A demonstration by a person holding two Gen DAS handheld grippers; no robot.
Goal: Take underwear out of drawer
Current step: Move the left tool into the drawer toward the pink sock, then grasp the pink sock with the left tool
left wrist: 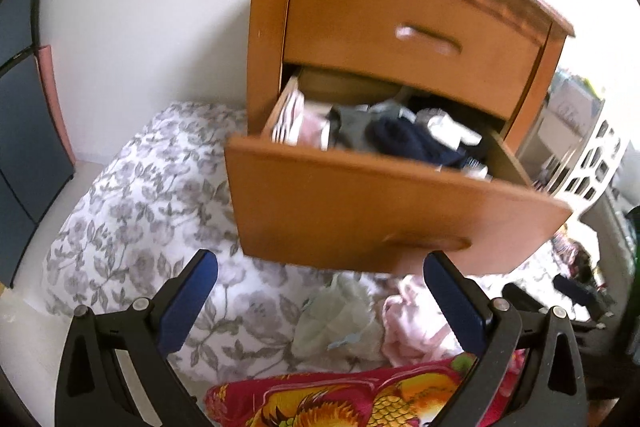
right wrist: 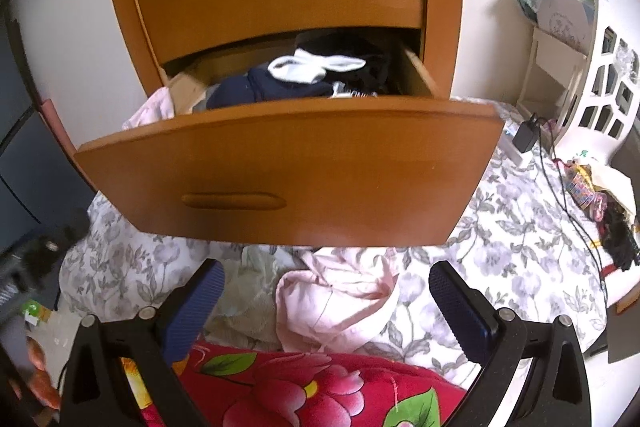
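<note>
The lower drawer (right wrist: 288, 167) of the wooden nightstand (left wrist: 400, 7) stands pulled well out, and it is far from emptied; a navy garment (right wrist: 260, 87), a white piece (right wrist: 316, 67) lying on top of it, grey cloth (left wrist: 352, 123) and pink-and-white folded items (left wrist: 292, 115) at the drawer's left end all sit inside, with a bit of pink cloth draped over the left front corner in the right wrist view. Below the drawer, on the floral bedspread (left wrist: 132, 195), a pink garment (right wrist: 340, 303) and a pale green one (left wrist: 340, 319) lie crumpled side by side; I judge these to be pieces already taken out, so the task looks partly done with more to fetch, though which items in the drawer count as underwear I cannot tell for certain. The left tongs (left wrist: 320, 279) are spread wide and hold nothing, hanging in front of and below the drawer front; the right tongs (right wrist: 326, 283) are likewise wide apart and empty, poised above the pink garment without touching it.
</note>
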